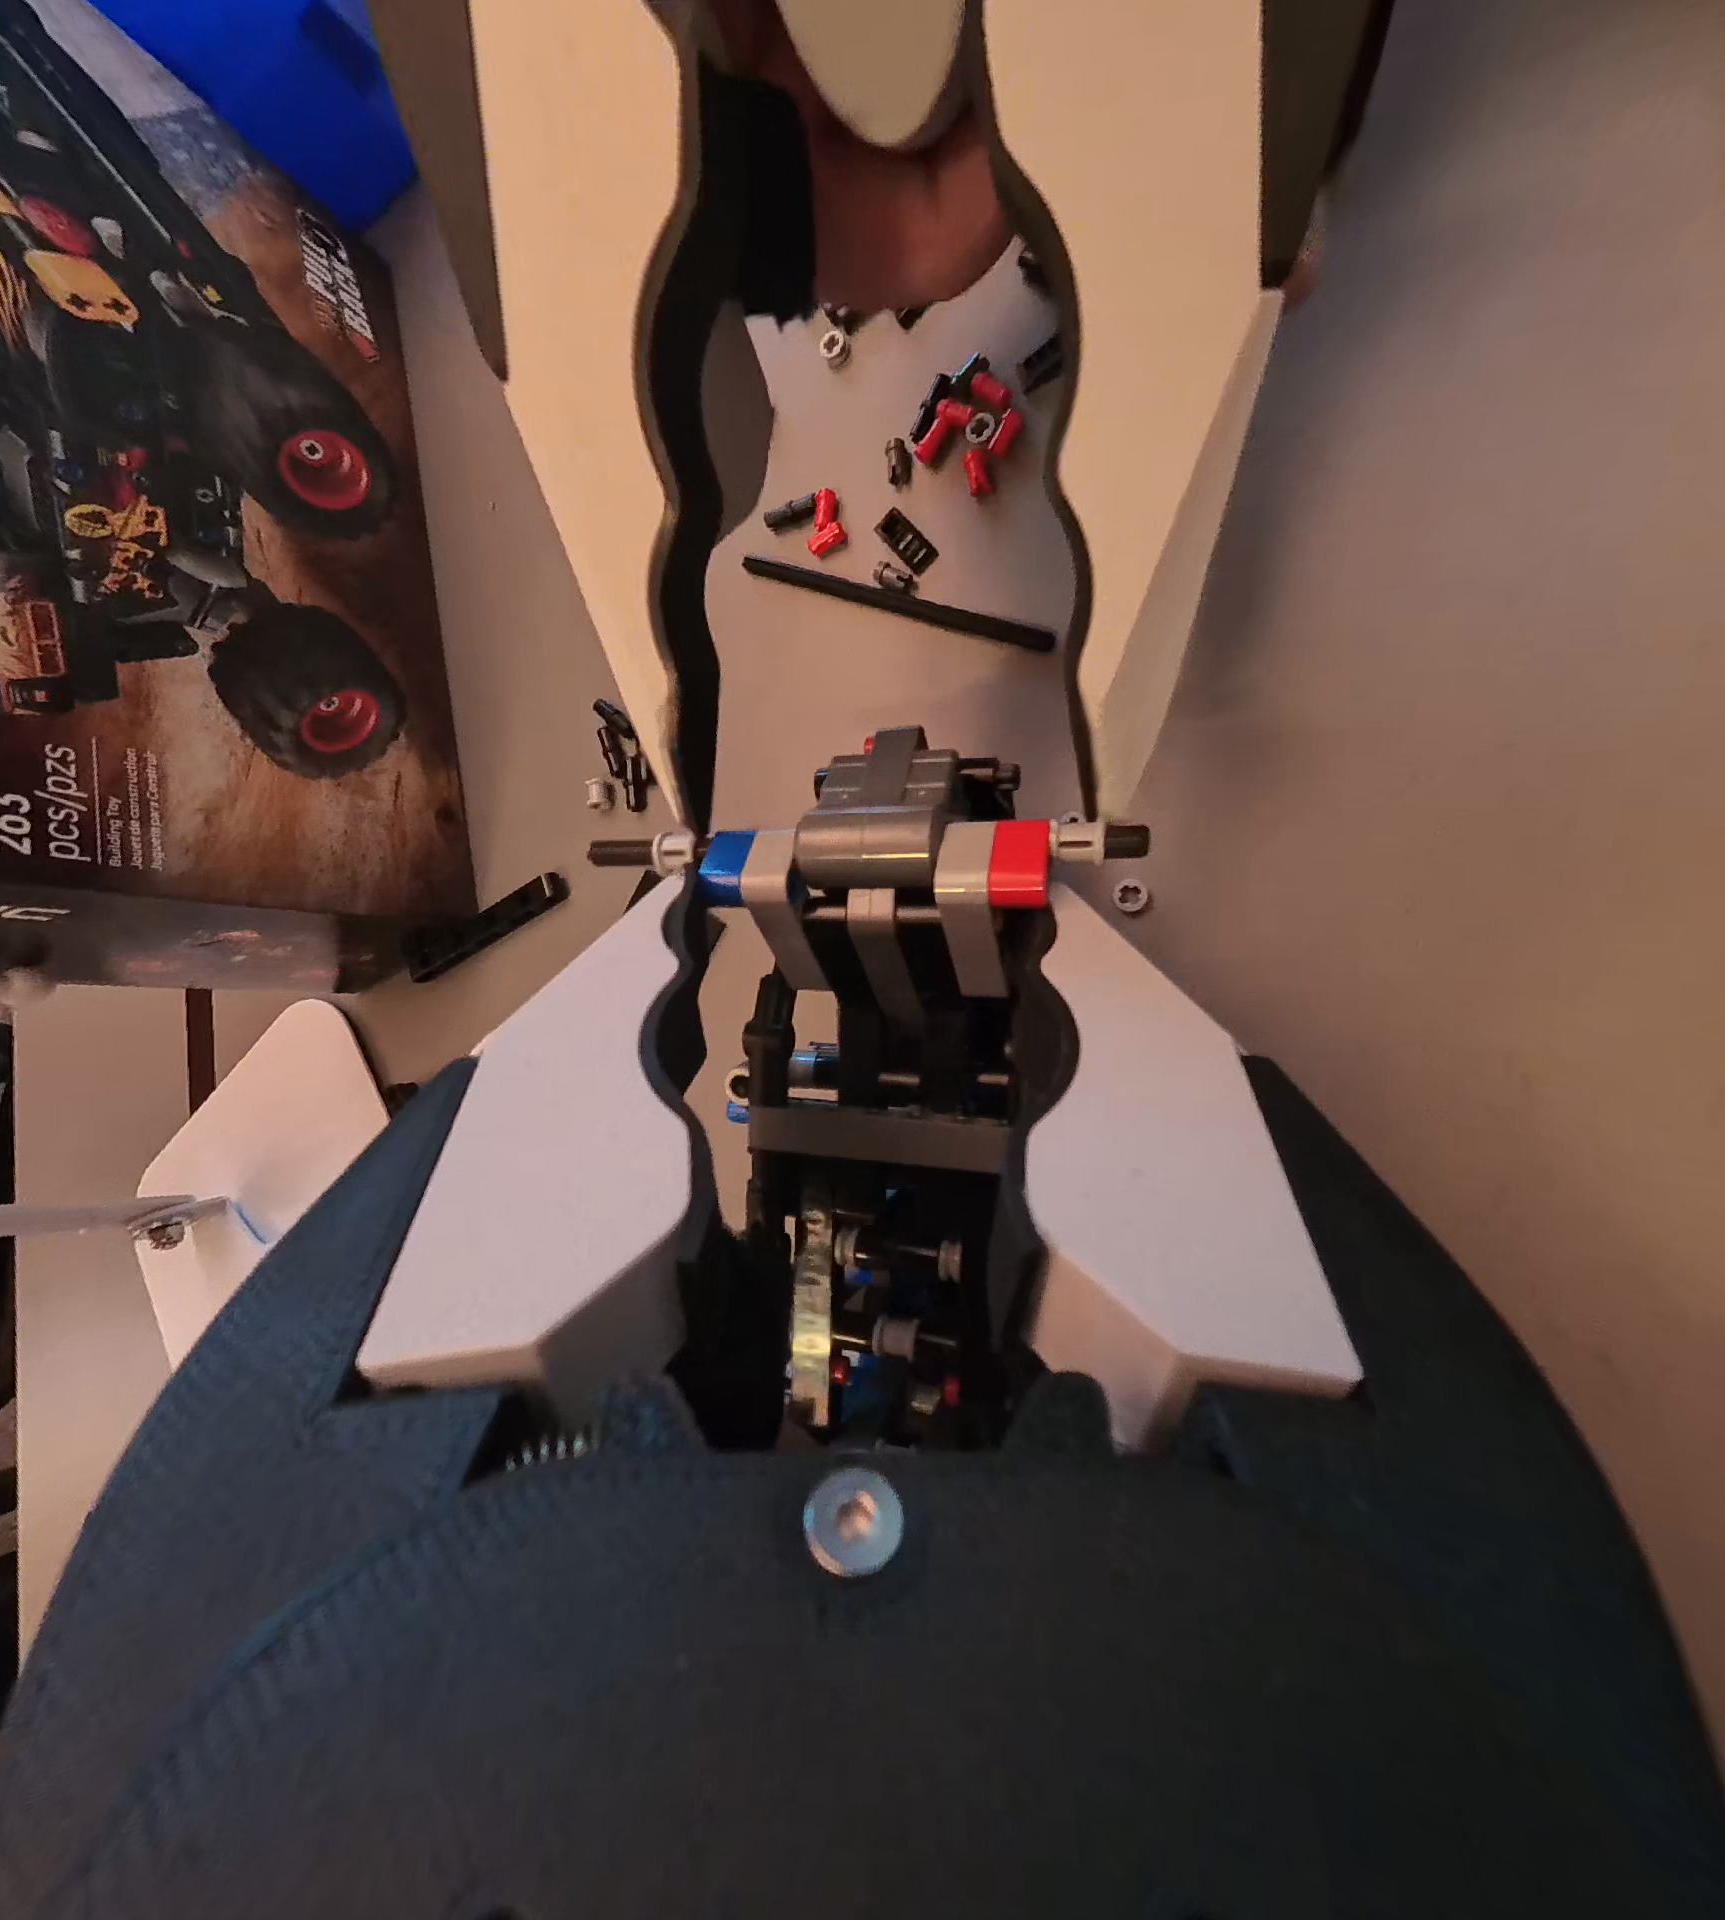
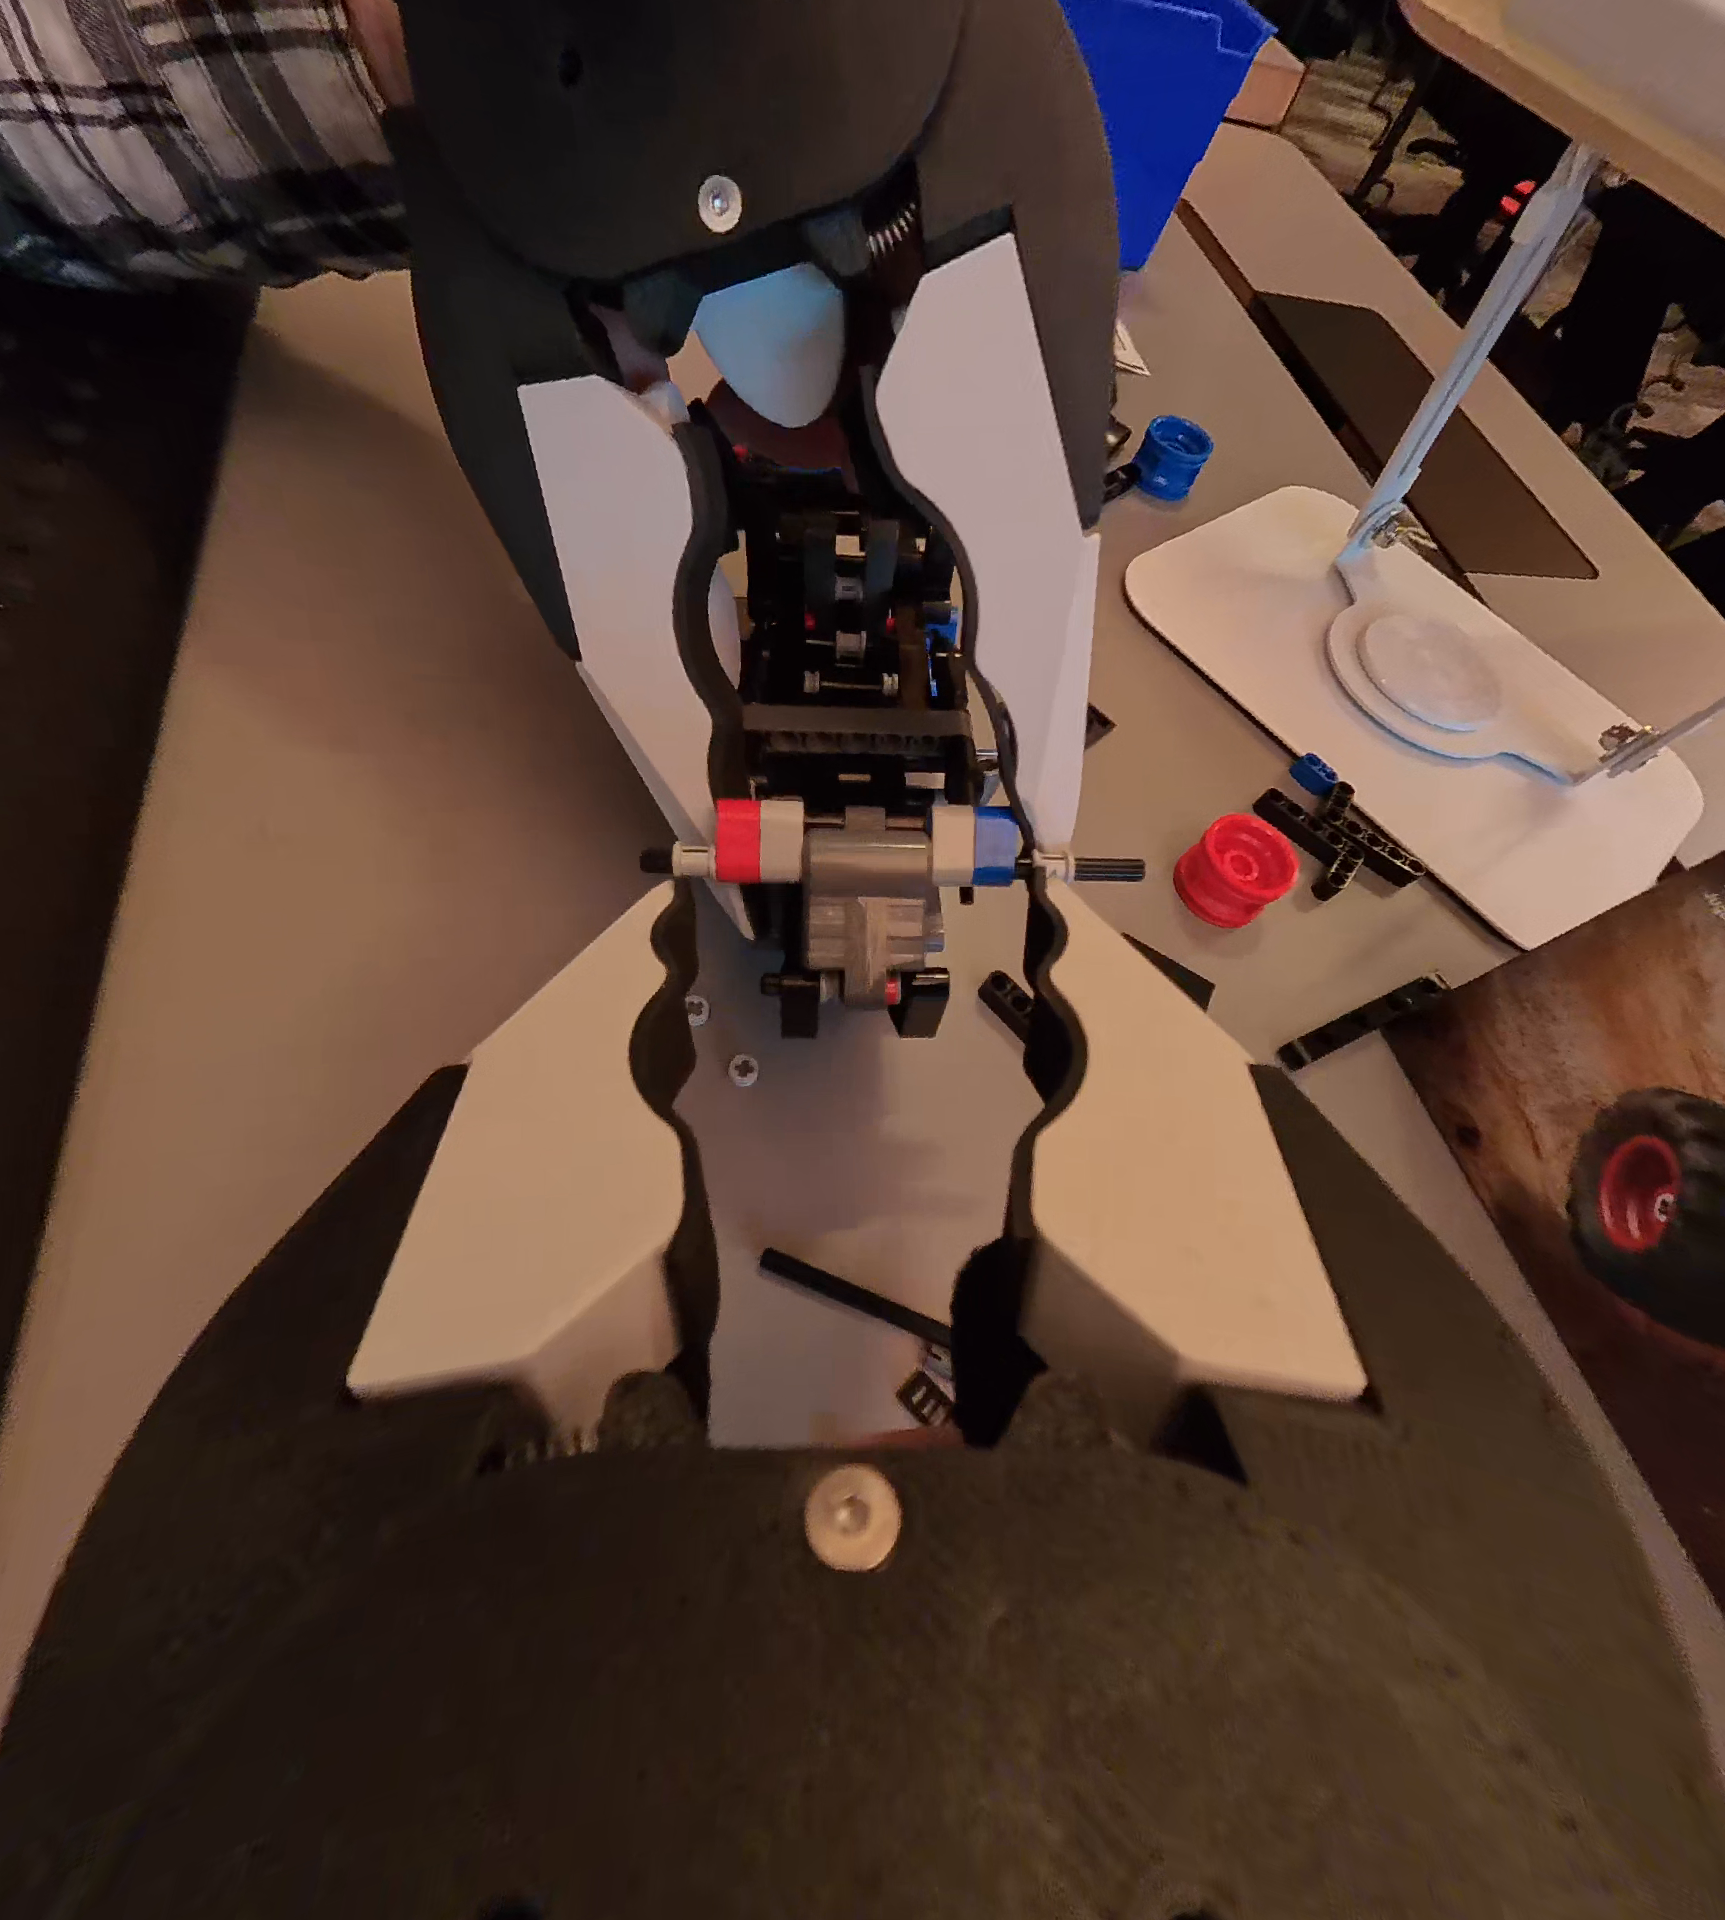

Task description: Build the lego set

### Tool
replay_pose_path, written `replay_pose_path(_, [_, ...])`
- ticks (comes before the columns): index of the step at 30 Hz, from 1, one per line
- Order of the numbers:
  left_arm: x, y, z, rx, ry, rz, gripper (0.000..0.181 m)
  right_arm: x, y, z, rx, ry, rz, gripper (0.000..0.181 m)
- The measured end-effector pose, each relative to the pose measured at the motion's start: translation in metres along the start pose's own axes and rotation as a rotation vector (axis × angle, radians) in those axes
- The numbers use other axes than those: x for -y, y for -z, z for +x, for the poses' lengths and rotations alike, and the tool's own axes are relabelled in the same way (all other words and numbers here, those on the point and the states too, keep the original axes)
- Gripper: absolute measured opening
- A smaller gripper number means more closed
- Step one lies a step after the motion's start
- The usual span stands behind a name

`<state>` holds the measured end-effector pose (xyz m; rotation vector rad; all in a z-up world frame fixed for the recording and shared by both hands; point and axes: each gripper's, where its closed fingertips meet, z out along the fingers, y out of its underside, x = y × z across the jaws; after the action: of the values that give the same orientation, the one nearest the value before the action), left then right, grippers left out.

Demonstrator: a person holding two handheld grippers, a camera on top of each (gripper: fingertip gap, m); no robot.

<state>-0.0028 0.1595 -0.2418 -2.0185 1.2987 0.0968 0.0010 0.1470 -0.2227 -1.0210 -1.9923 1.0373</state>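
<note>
A: On the desk (image 2: 338, 727) between my two grippers sits the lego chassis (image 1: 879, 997). My left gripper (image 1: 868, 914) is clamped on its sides, with the black cross axle (image 1: 619, 850) sticking out past both fingertips.

B: And your right gripper (image 2: 853, 914)?

A: Its jaws stand moderately apart, tips right at the axle ends by the red sleeve (image 2: 746, 840) and blue sleeve (image 2: 993, 831). I cannot tell whether they touch.

B: Any writing?

A: The set's box (image 1: 162, 540) lies at the left in the left wrist view, printed with a monster truck picture and text. I won't read it out.

B: What does one camera catch that the other misses?

A: The left one shows the loose red and black pins (image 1: 972, 426) and a long black axle rod (image 1: 899, 603) on the far desk, inside the right gripper's fingers. The right one shows a red wheel hub (image 2: 1235, 868), a blue wheel hub (image 2: 1175, 457), black beams (image 2: 1341, 836), a white lamp base (image 2: 1253, 592) and a blue bin (image 2: 1159, 94).

B: Room to move?

A: Bare desk lies on the left in the right view, ending at a dark floor (image 2: 37, 623). The other side is crowded.
</note>
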Motion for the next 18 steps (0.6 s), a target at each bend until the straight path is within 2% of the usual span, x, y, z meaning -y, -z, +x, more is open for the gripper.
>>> replay_pose_path(2, [0.000,0.000,0.000,0.001,-0.004,-0.001,0.057,0.000,0.000,0.002,-0.008,-0.006,-0.004,0.065])
replay_pose_path(3, [0.000,0.000,0.000,0.000,-0.005,-0.001,0.057,-0.001,0.001,0.006,-0.035,-0.014,-0.004,0.078])
replay_pose_path(7, [0.001,0.000,0.002,-0.004,-0.018,0.003,0.057,-0.002,-0.001,0.011,-0.045,-0.034,-0.006,0.091])
replay_pose_path(18, [0.004,0.001,0.009,-0.028,-0.069,0.019,0.057,-0.003,-0.007,0.004,-0.012,-0.017,-0.018,0.083])
